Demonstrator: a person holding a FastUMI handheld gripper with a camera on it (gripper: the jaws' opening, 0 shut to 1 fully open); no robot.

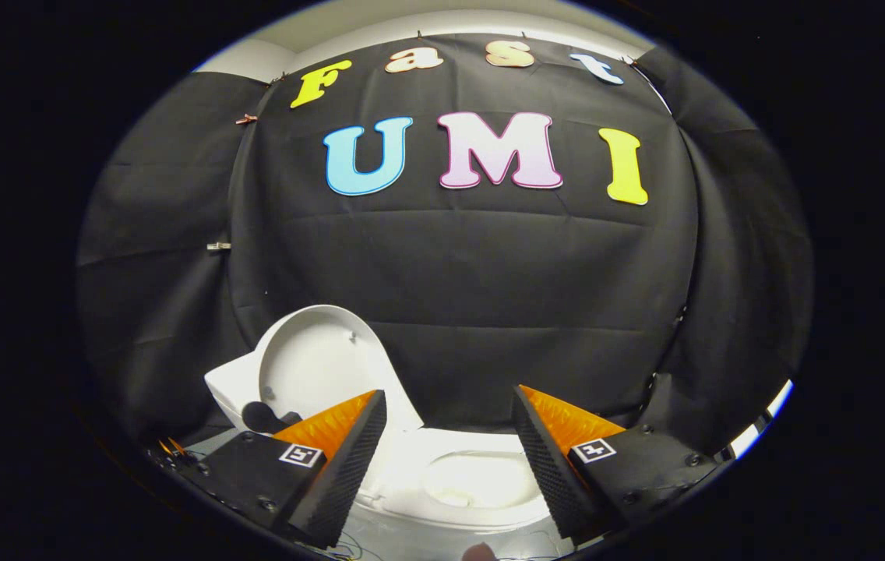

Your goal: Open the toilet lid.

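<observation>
A white toilet (458, 475) stands against the black cloth wall, low and just ahead of my fingers. Its round white lid (318, 366) is raised and stands upright, leaning back to the left above my left finger. The seat and bowl opening lie between my two fingers. My gripper (449, 409) is open, its fingers spread wide on either side of the bowl with nothing held between them. The left finger covers part of the lid's lower edge.
Black cloth walls close the booth behind and on both sides of the toilet. A dark rounded thing (259, 415) sits at the lid's base by the left finger. Thin wires (349, 549) lie on the pale floor in front of the toilet.
</observation>
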